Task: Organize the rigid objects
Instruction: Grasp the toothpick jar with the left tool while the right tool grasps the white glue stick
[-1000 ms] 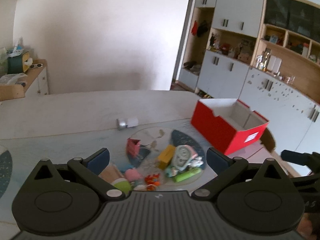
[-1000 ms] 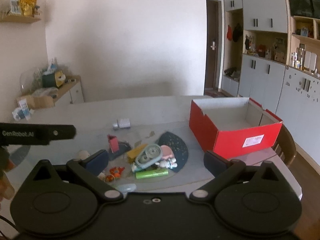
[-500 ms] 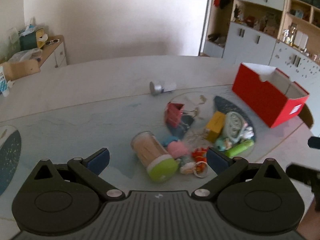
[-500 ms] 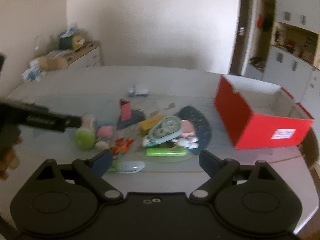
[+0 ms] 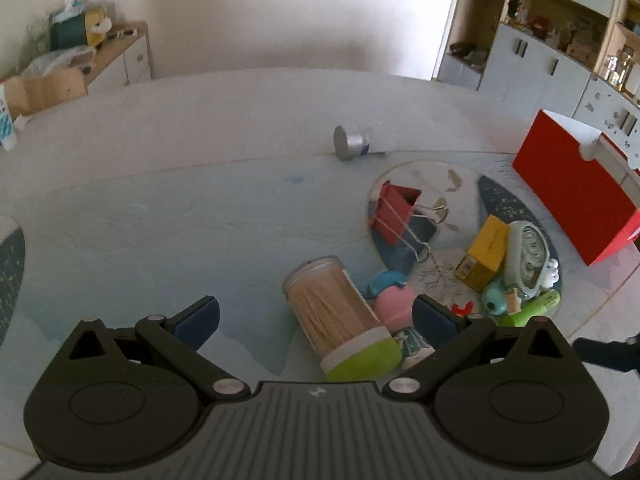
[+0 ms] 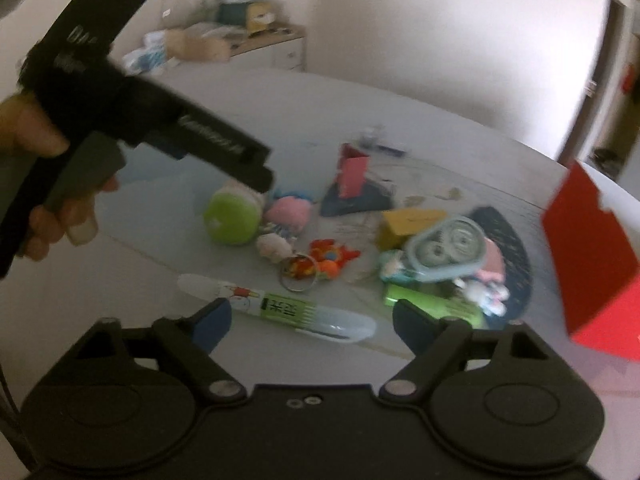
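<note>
A toothpick jar (image 5: 340,320) with a green lid lies on its side between the fingers of my left gripper (image 5: 318,316), which is open and clear of it. In the right wrist view a hand (image 6: 40,200) holds the left gripper (image 6: 224,152) above that jar's green lid (image 6: 232,218). My right gripper (image 6: 314,320) hangs over a clear-cased pen (image 6: 280,308). Its jaws are closing and its pads are not touching the pen. A red open box (image 5: 576,192) stands at the right.
On the round mat (image 5: 500,200) lie a red binder clip (image 5: 394,210), a yellow box (image 5: 486,252), a correction tape (image 5: 528,256), a green marker (image 5: 532,308) and a pink toy (image 5: 394,304). A silver cylinder (image 5: 350,142) lies farther back. An orange keyring toy (image 6: 328,258) lies near the pen.
Both grippers have sunk toward the table and tipped downward. The toothpick jar has come between the left fingers. The right view has rolled, and its jaws stand narrower.
</note>
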